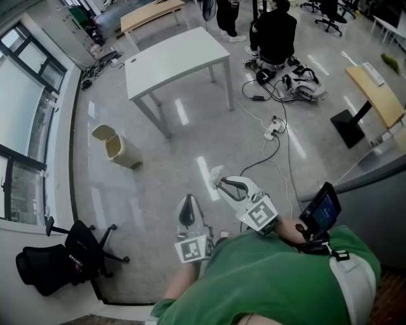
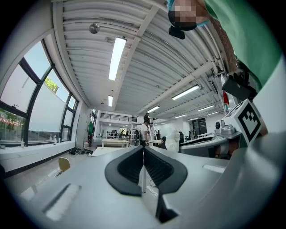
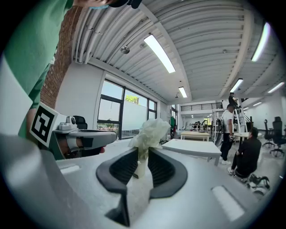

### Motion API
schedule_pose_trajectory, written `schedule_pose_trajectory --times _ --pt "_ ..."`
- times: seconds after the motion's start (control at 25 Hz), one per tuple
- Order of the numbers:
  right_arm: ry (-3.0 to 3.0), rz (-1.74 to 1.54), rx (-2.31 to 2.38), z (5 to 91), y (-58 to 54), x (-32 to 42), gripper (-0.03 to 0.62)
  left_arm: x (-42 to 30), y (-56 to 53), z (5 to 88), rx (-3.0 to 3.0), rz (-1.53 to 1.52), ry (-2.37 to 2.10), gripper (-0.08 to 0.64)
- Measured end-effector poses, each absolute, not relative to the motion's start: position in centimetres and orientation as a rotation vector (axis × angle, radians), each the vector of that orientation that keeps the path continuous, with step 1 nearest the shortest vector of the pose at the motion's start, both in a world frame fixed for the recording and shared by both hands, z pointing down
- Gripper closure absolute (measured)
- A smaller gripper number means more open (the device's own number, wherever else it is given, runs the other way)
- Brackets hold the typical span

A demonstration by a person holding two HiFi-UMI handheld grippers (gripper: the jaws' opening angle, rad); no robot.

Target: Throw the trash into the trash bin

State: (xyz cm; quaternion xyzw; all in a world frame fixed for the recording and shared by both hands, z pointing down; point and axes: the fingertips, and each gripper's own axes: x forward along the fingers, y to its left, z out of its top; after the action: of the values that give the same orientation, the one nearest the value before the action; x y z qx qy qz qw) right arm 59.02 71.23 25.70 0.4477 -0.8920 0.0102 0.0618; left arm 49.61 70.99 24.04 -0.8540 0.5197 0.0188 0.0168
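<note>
White trash (image 3: 151,129) — held lengthwise, jutting past right gripper (image 3: 143,153).

Head view: the person's green shirt (image 1: 279,279) covers most of both arms; a standing person (image 1: 225,16) is cut off above the legs by the top edge, and a wooden desk (image 1: 379,95) runs past the right edge. Right gripper view: the jaws of the right gripper (image 3: 143,151) hide the middle of the crumpled trash (image 3: 151,129); its lower end is blurred. Left gripper view: the trash bin (image 2: 64,164) is small, its base behind the left gripper (image 2: 143,150).
</note>
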Motion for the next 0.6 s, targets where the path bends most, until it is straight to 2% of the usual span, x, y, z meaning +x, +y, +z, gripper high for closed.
schedule_pose_trajectory --times 0.6 --pt "-2.692 0.015 1.373 25.62 70.78 59.22 0.517 49.55 70.65 24.22 -2.649 0.065 1.631 0.552"
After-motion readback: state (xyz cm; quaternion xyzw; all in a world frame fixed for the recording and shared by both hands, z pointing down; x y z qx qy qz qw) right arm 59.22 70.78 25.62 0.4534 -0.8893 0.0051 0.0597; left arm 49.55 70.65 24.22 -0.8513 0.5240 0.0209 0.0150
